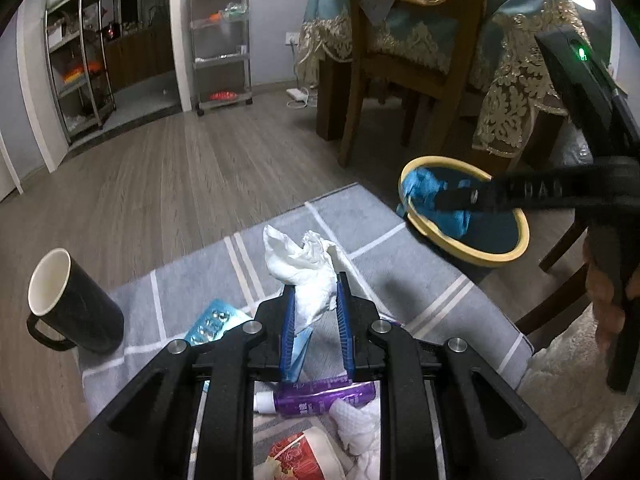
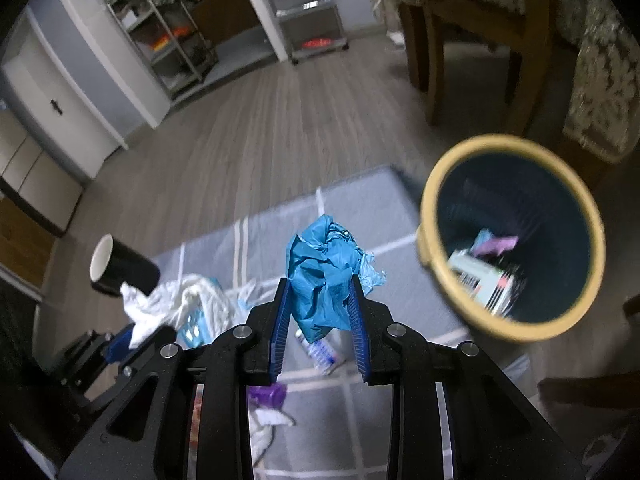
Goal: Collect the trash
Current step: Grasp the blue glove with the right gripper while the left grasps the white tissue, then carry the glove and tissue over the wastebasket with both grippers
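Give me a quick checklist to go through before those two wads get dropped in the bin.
1. Right gripper clamped on blue wad: ok.
2. Left gripper clamped on white tissue: ok.
3. Bin open, with room inside: ok.
4. Blue wad over the bin mouth: looks so in the left view; the right view is blurred, cannot tell.
5. White tissue over the bin: not ok, it is above the mat.
6. More trash left, such as the purple tube: not ok.
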`<state>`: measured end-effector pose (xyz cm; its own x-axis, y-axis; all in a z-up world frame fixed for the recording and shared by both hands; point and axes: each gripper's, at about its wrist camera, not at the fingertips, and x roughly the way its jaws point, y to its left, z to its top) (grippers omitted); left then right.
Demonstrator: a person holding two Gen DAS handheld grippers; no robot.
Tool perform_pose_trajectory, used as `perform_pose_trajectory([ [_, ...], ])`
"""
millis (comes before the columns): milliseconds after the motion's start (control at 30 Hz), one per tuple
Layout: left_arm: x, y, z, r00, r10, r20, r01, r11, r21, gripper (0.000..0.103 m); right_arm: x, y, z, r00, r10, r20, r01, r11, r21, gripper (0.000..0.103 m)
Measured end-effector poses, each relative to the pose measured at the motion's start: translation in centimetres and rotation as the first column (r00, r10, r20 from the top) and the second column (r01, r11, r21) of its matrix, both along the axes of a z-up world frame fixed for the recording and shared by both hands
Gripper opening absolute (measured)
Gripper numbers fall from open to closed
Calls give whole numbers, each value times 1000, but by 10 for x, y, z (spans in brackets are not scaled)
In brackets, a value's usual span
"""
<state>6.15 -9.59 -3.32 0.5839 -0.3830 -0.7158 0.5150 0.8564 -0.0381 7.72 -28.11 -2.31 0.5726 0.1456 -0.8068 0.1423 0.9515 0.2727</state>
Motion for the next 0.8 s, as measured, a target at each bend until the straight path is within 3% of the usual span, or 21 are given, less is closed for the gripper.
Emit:
perform_pose_trajectory([
  [367, -6, -18, 16, 998, -37, 47, 37, 999, -8, 18, -1, -64, 46, 991, -65, 114, 73, 995, -62, 30],
  [467, -5, -21, 19, 997, -43, 57, 44, 999, -11, 18, 2, -80, 50, 992, -55, 113, 69, 990, -122, 30],
  [700, 4, -43, 32, 995, -63, 80, 67, 997, -44, 18, 15, -126, 24, 997, -68, 22, 71, 980, -186, 30],
  [800, 6, -60, 35, 992, -85, 89, 90, 994, -57, 18, 19, -141, 11, 997, -82, -9, 80, 983, -166, 30],
])
